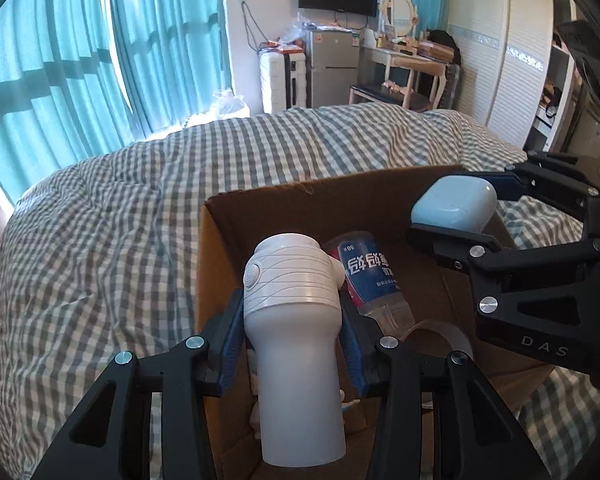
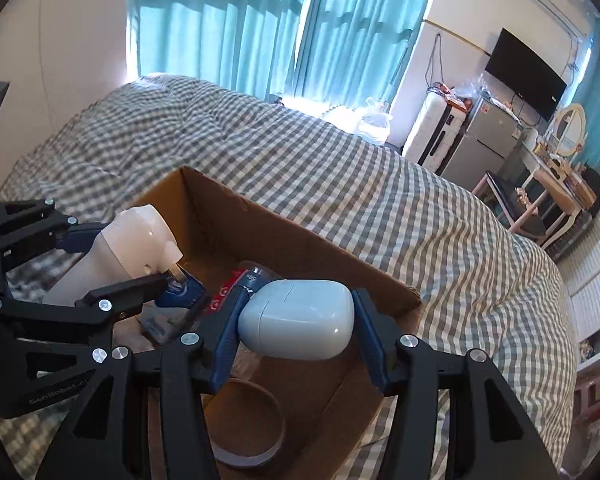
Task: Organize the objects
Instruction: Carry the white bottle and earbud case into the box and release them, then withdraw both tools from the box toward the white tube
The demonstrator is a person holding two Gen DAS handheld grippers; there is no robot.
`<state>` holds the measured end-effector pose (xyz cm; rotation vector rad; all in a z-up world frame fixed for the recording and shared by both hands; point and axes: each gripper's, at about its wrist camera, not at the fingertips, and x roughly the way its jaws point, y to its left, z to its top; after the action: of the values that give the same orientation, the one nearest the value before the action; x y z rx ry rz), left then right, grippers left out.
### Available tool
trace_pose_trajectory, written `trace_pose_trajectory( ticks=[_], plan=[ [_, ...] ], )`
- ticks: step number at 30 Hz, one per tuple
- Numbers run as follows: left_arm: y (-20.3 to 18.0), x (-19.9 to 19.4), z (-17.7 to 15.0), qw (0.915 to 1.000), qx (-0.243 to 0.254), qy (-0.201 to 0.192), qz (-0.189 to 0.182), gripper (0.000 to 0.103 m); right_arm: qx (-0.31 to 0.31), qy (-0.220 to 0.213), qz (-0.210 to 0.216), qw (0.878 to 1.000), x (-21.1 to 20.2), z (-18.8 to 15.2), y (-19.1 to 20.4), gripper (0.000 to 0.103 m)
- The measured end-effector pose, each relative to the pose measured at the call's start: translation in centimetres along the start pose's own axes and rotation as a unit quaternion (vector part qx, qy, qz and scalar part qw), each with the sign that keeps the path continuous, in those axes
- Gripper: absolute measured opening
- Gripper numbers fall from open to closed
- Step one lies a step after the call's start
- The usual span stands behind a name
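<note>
An open cardboard box (image 1: pixel 284 208) stands on the checked bed; it also shows in the right wrist view (image 2: pixel 300 240). My left gripper (image 1: pixel 292 316) is shut on a white bottle-shaped container (image 1: pixel 296 344) and holds it over the box's left side; the container also shows in the right wrist view (image 2: pixel 128 248). My right gripper (image 2: pixel 296 316) is shut on a pale blue earbud case (image 2: pixel 300 322) above the box; the case also shows in the left wrist view (image 1: pixel 454 206). Inside the box lie a blue-labelled water bottle (image 1: pixel 370 276) and a roll of clear tape (image 2: pixel 248 424).
The grey-and-white checked duvet (image 1: pixel 120 220) surrounds the box. Teal curtains (image 1: pixel 60 60) hang behind the bed. A suitcase (image 1: pixel 282 78), a small fridge (image 1: pixel 332 66), a dressing table (image 1: pixel 404 60) and a wardrobe (image 1: pixel 500 52) stand beyond the bed's foot.
</note>
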<state>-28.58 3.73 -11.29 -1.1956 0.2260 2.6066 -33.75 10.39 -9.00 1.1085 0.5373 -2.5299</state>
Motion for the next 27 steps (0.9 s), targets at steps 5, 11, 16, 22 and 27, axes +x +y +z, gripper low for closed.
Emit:
trace_pose_trajectory(
  ticks=[5,11,16,22,27],
  plan=[
    [-0.5,1.2,-0.4,0.9999,0.01,0.005,0.004,0.044,-0.01,0.005,0.008,1.0,0.7,-0.5,-0.1,0.052],
    [-0.9,1.2,-1.0,0.9998,0.013,0.015,0.001,0.046,0.006,-0.004,0.009,1.0,-0.1,-1.1,-0.5,0.052],
    [-1.0,-2.0,-0.7,0.9998,0.013,-0.009,0.011,0.068,0.06,-0.051,0.002,0.997,-4.1,-1.1,-1.8,0.073],
    [-1.0,-8.0,0.1,0.998,0.0,-0.057,0.029,0.092,0.077,-0.099,-0.015,0.992,-10.6,-0.5,-2.5,0.081],
    [-1.3,-12.4,0.7,0.9938,-0.008,-0.084,0.072,0.098,0.07,-0.115,-0.031,0.99,-15.5,-0.8,-2.0,0.081]
  ],
)
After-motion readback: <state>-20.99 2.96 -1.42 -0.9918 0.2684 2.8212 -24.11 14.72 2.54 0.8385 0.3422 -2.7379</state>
